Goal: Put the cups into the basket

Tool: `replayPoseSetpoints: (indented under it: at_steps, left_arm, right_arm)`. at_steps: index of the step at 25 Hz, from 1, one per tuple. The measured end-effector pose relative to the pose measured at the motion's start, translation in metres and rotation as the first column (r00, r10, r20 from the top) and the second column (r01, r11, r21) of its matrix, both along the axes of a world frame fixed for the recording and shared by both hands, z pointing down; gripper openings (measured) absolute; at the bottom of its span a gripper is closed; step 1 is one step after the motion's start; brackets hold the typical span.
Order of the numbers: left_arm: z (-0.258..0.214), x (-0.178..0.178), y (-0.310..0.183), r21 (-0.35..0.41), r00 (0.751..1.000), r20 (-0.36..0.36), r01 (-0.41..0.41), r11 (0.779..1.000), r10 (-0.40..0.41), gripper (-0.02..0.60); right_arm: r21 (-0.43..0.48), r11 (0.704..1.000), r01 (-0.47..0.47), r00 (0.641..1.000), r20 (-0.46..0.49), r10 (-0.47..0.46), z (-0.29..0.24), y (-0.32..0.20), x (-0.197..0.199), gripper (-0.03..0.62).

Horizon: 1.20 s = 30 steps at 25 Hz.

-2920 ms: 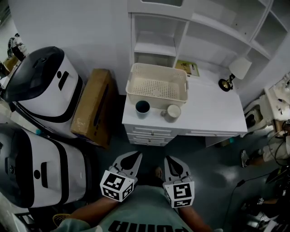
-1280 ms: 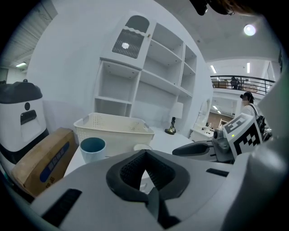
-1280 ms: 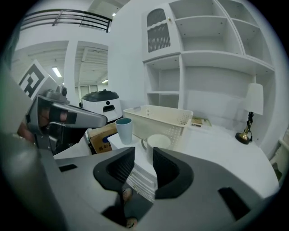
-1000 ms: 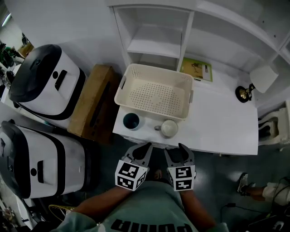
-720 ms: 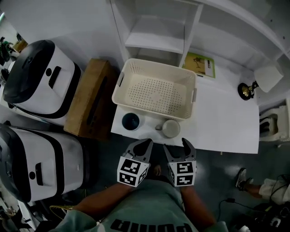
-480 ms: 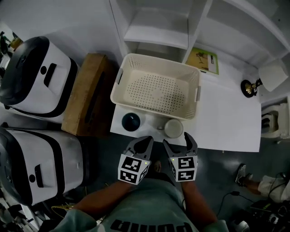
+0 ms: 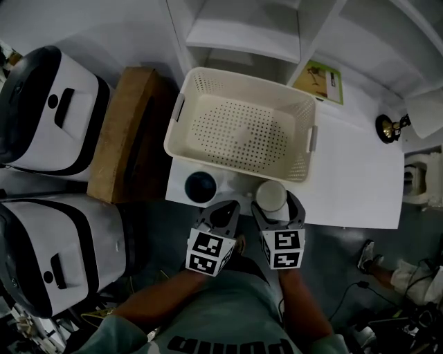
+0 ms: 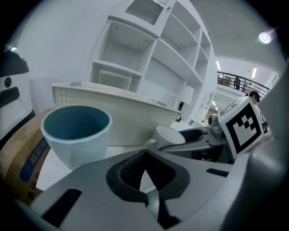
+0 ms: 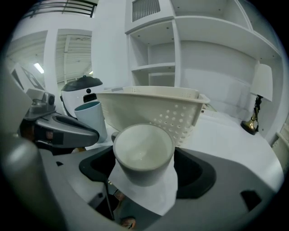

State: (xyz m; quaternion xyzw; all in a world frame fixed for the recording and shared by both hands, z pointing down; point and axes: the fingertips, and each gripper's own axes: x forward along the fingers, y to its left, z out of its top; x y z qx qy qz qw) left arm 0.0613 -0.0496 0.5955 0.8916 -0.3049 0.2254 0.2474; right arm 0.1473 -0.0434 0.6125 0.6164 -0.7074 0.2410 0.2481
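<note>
As the person closes on the tabletop, the right claw opens around the white cup, ready to grasp; the left claw is clenched, empty.

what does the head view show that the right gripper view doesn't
Head view only: the green booklet on the desk and the person's forearms. Right gripper view only: a railing far off, and the gaps between the opening right tongs and the white cup standing between them. Both: the basket, the white cup, the blue cup and the lamp.
</note>
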Motion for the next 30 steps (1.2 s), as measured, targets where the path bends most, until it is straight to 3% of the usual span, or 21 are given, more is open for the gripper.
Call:
replayPoseSetpoints:
  at_steps: [18,30]
  left_arm:
    - [-0.007,0.004,0.003,0.003,1.000,0.005,-0.021,1.000,0.021,0.003]
    - [-0.064,0.012,0.000,0.091,0.998,-0.047,-0.025,0.996,0.030,0.004]
  right_arm:
    - [0.010,0.999,0.036,0.999,-0.026,-0.035,-0.003,-0.002,-0.003,0.383]
    - [0.119,0.993,-0.003,1.000,0.009,0.002,-0.076,0.019,0.005,0.383]
